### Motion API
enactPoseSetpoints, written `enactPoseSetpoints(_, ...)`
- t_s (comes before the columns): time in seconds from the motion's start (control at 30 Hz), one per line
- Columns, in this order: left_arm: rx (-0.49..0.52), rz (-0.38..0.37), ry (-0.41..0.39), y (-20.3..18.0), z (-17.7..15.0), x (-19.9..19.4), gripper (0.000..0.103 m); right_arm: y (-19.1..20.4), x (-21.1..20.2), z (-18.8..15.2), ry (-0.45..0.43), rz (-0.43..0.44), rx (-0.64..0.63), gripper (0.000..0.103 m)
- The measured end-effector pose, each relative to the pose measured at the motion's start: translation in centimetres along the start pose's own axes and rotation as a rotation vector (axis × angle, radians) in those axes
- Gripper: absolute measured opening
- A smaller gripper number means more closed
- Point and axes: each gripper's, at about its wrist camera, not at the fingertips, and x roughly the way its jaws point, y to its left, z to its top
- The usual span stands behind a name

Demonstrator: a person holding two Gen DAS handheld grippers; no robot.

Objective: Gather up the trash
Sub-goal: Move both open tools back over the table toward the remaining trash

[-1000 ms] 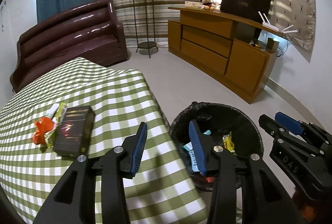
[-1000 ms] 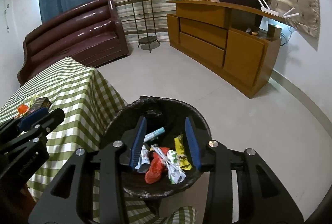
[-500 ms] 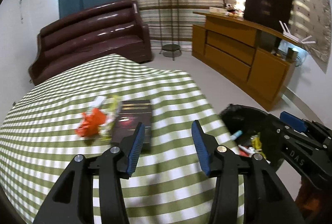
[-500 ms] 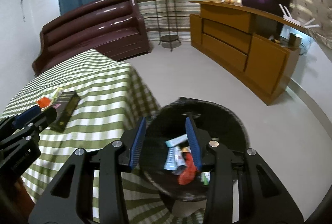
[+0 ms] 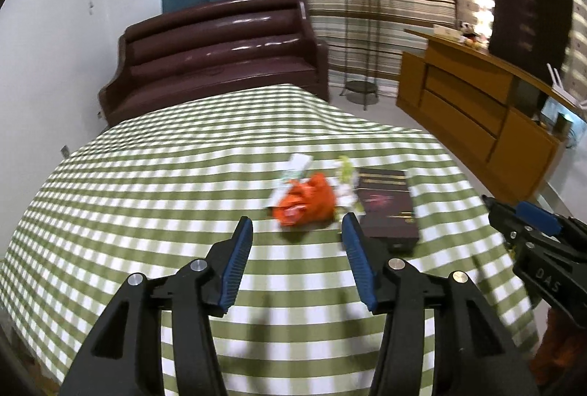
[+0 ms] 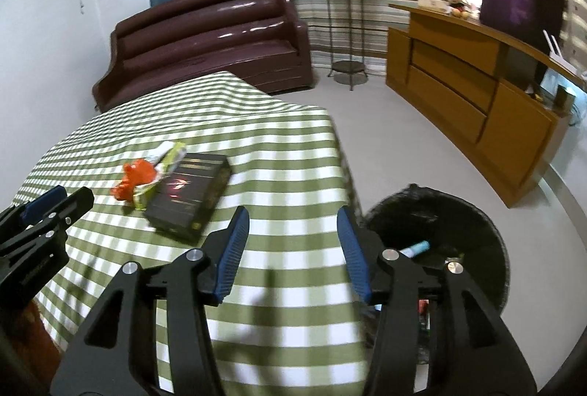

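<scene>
An orange crumpled wrapper (image 5: 304, 200) lies on the green checked tablecloth (image 5: 165, 198), with a white wrapper (image 5: 293, 168) and a yellow-green wrapper (image 5: 346, 175) beside it and a dark box (image 5: 387, 207) to its right. My left gripper (image 5: 297, 249) is open and empty, just short of the orange wrapper. My right gripper (image 6: 291, 242) is open and empty above the table's right part. The same pile shows in the right wrist view: orange wrapper (image 6: 134, 177), dark box (image 6: 190, 199). The black-lined bin (image 6: 436, 212) stands on the floor at the right, with trash inside.
A dark red sofa (image 5: 220, 54) stands behind the table. A wooden sideboard (image 5: 477, 109) runs along the right wall. A plant stand (image 5: 361, 29) stands by the striped curtain. The right gripper (image 5: 539, 249) shows at the left view's right edge.
Both grippers have swung left, away from the bin and over the table. The left gripper now faces the orange wrapper. Both stay open and empty.
</scene>
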Motion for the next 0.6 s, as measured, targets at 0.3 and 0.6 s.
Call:
enactPoseSetpoints(0.3, -0.059, 0.057, 0.019, 4.2, -0.6, 0.5, 0.055, 4.3, 1.4, 0.3, 0.037, 0.042, -0.05, 0.055)
enactPoseSetpoints(0.6, -0.084, 0.079, 0.032, 6.8, -1.4, 0.6, 0.055, 7.8, 2.9, 0.2, 0.087, 0.066, -0.091, 0.056)
